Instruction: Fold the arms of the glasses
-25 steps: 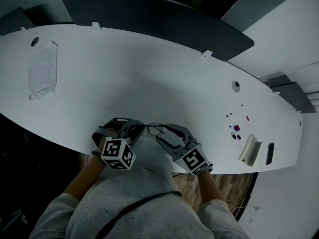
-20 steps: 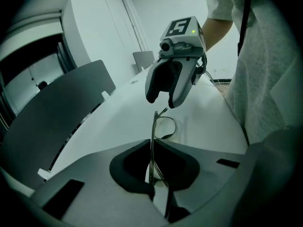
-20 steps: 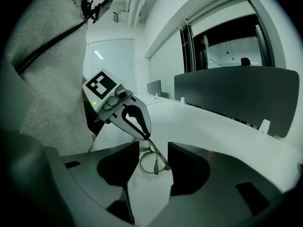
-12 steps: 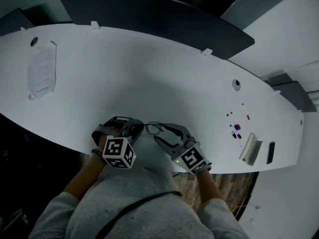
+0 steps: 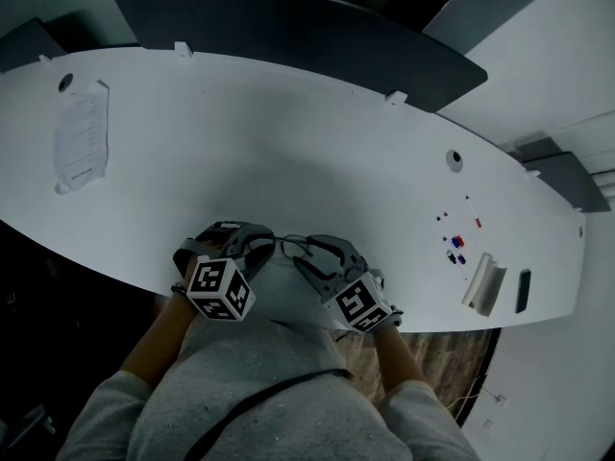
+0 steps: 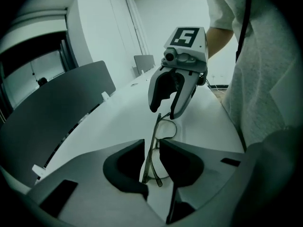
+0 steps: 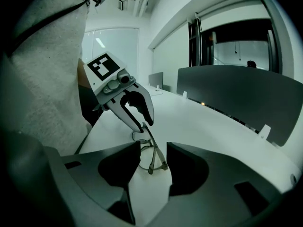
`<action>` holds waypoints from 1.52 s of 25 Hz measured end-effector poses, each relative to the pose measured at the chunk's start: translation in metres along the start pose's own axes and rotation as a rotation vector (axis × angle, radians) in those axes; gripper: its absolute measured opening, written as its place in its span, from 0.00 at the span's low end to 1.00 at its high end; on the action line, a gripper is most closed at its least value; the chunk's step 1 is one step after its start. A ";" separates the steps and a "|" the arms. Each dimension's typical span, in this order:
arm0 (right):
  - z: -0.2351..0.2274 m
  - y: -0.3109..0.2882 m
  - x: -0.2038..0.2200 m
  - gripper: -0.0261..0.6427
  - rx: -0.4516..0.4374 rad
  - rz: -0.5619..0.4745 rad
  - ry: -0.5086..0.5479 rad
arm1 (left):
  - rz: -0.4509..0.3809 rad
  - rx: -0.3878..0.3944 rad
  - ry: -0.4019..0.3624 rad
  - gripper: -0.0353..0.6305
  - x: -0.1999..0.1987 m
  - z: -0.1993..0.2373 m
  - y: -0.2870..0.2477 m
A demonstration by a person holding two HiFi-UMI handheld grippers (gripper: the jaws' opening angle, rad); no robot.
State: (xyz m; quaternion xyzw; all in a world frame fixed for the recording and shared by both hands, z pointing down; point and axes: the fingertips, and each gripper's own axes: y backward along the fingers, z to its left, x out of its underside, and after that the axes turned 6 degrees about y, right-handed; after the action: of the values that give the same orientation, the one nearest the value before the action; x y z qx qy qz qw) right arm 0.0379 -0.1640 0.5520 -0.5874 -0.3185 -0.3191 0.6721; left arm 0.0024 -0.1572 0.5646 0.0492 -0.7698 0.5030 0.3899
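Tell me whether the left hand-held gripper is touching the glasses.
Cannot tell. Left gripper view: the left hand-held gripper, jaws just opening, straddles the glasses; their frame overlaps one jaw's edge, no plain gap.

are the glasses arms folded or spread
One arm of the glasses looks folded, lying along the lenses; the other, cannot tell.

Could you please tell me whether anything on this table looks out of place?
Nothing stands out: the glasses lie on the white table near its front edge, and the paper sheet lies far to their left.
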 end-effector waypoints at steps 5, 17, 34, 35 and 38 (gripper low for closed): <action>0.002 -0.001 -0.003 0.31 0.005 0.003 -0.006 | -0.027 -0.018 0.019 0.26 0.000 0.002 0.008; 0.012 -0.001 -0.009 0.29 0.034 -0.010 -0.011 | -0.100 -0.119 0.130 0.26 0.010 0.004 0.034; 0.009 0.018 -0.021 0.07 0.267 -0.080 -0.135 | -0.301 -0.212 0.367 0.08 0.009 -0.017 0.063; 0.008 0.024 -0.025 0.07 0.286 -0.108 -0.176 | -0.330 -0.217 0.402 0.08 0.008 -0.016 0.069; 0.011 0.039 -0.031 0.07 0.309 -0.188 -0.297 | -0.413 -0.236 0.494 0.08 0.005 -0.012 0.085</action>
State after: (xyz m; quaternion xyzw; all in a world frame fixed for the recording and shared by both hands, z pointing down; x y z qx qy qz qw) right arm 0.0499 -0.1467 0.5051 -0.4859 -0.5124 -0.2379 0.6669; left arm -0.0348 -0.1043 0.5073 0.0353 -0.6787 0.3176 0.6613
